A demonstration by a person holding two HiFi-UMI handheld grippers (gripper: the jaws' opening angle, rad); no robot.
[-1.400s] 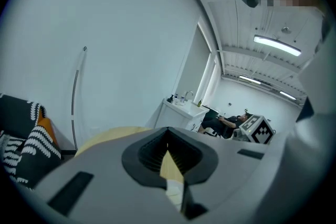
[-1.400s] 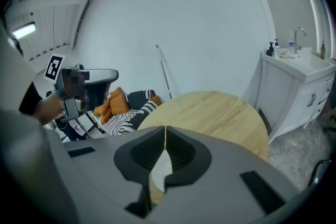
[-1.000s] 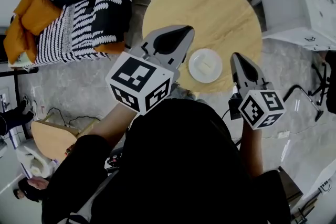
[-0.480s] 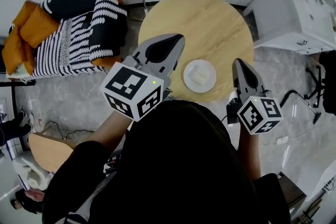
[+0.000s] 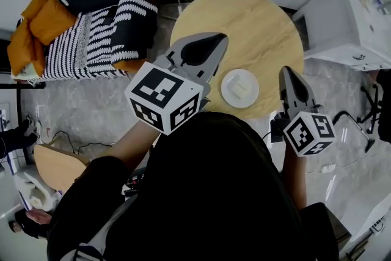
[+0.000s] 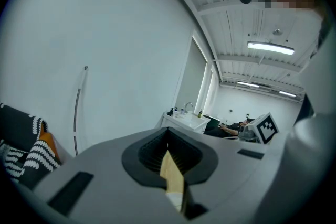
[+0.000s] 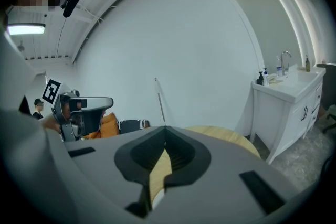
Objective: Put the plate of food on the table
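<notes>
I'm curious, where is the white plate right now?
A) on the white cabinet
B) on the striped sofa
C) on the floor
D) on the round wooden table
D: the plate lies on the round wooden table, near its closest edge.

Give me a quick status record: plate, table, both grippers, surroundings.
plate: white plate, resting on the table near the person's edge
food: pale piece on the plate
table: round, wooden
left gripper: shut, empty, left of the plate
right gripper: shut, empty, right of the plate
contact: neither gripper touches the plate
surroundings: striped sofa on the left, white cabinet on the right
</notes>
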